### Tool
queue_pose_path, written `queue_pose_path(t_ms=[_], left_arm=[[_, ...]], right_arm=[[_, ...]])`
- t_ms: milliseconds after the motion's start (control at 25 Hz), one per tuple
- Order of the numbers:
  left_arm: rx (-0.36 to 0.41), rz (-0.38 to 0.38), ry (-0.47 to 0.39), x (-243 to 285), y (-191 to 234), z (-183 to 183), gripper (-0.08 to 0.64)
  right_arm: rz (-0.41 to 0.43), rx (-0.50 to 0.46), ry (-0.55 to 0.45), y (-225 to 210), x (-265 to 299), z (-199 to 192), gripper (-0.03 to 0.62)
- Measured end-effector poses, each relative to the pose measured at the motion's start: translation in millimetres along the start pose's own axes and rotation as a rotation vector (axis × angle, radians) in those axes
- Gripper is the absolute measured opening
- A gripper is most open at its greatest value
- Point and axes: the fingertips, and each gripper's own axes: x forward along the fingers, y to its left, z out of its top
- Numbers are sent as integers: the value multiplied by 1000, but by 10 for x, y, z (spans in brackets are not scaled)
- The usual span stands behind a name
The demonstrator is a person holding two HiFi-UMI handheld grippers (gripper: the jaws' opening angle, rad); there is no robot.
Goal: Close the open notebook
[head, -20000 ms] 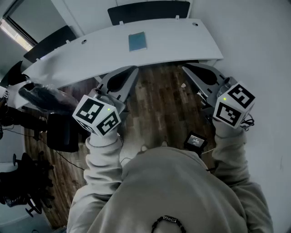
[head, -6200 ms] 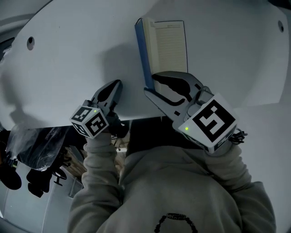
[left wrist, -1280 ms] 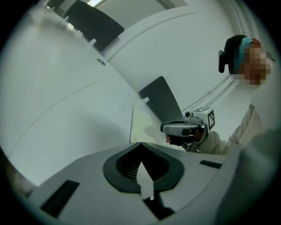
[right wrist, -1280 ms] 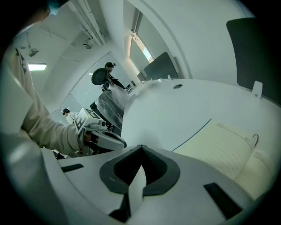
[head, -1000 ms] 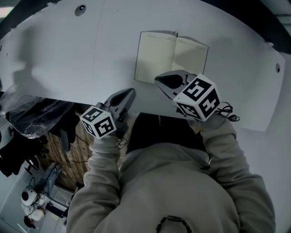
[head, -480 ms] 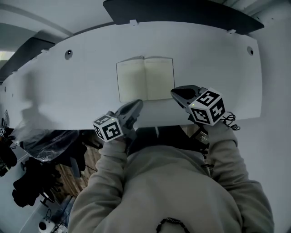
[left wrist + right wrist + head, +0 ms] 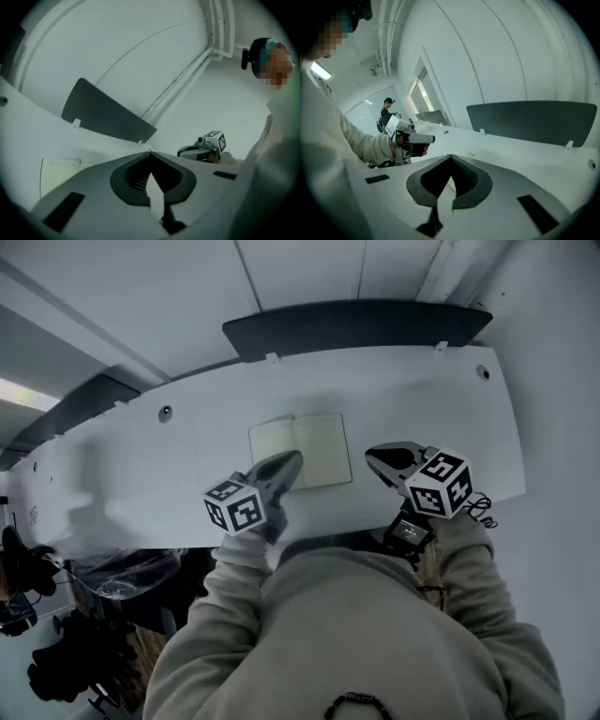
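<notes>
left gripper (image 7: pixel 292 460): jaws pressed together, nothing in them | right gripper (image 7: pixel 375 457): jaws pressed together, nothing in them | left arm (image 7: pixel 230 568) and right arm (image 7: pixel 473 549): bent, held out front, grippers side by side, apart

Ahead of the jaws, the notebook (image 7: pixel 317 444) shows plain, pale cream pages. The desk (image 7: pixel 141 474) under it is white, and the panel (image 7: pixel 356 324) beyond is dark grey. The left gripper (image 7: pixel 295 461) and right gripper (image 7: pixel 372 455) are light grey with black inner faces. The left cube (image 7: pixel 234 505) and right cube (image 7: pixel 439 482) are white, with black square markers. The 2 sleeves (image 7: pixel 225 606) are greyish beige.
</notes>
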Motion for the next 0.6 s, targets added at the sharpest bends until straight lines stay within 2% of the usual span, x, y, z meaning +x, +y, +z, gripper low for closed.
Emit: queue_pose_path(t_ms=[200, 360, 440, 600], left_arm=[[228, -46, -16, 54, -545, 486, -2], [415, -47, -78, 83, -1013, 831, -2], [463, -64, -112, 131, -1198, 949, -2], [478, -109, -127, 228, -1396, 983, -2]], right_arm=[[10, -13, -121, 288, -419, 478, 21], [-64, -60, -236, 342, -836, 792, 20], [-77, -71, -267, 327, -963, 861, 20], [-86, -67, -284, 298, -1102, 857, 20]])
